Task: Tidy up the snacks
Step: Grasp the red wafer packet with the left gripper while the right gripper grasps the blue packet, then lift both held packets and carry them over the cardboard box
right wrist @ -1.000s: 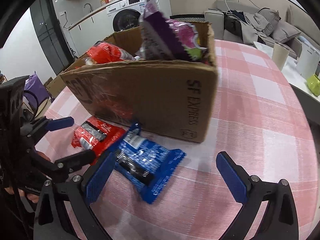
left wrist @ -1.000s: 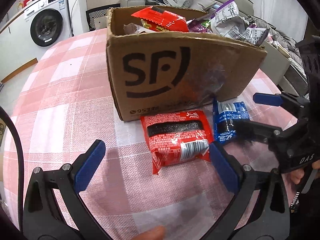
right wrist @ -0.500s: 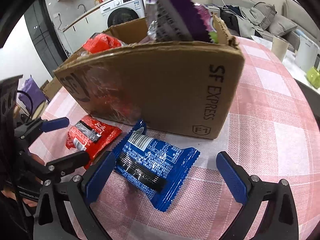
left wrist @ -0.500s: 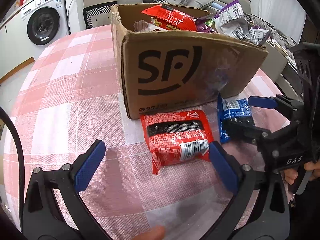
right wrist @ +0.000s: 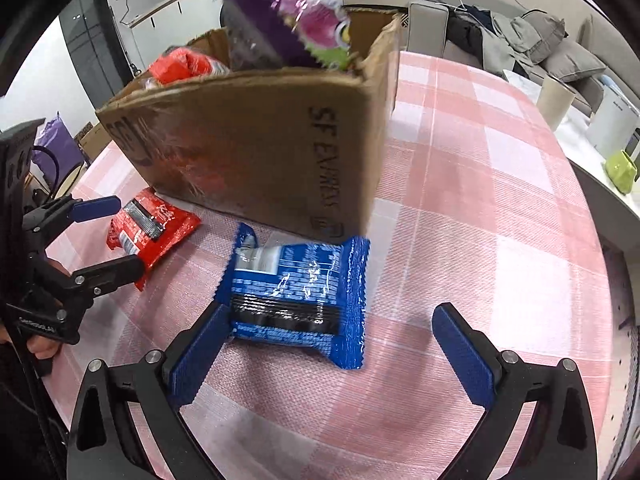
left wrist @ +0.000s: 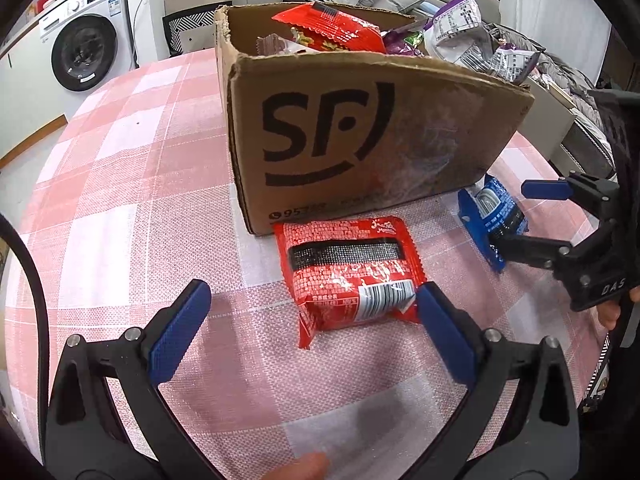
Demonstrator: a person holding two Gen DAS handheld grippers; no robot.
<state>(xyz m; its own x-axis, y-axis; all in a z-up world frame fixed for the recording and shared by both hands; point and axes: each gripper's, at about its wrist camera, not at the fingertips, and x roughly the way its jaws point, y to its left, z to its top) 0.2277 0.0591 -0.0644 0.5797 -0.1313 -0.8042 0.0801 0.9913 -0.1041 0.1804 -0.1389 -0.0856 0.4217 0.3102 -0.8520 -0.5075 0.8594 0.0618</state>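
Lying on the counter (left wrist: 120,184) before the cardboard box (left wrist: 360,140), the red packet (left wrist: 352,272) touched the left gripper's (left wrist: 312,320) wide jaws; the blue packet (right wrist: 296,296) lay between the right gripper's (right wrist: 332,344) spread jaws.

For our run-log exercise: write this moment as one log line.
left gripper: open, at red snack packet | right gripper: open, at blue snack packet | both packets on table, outside cardboard box
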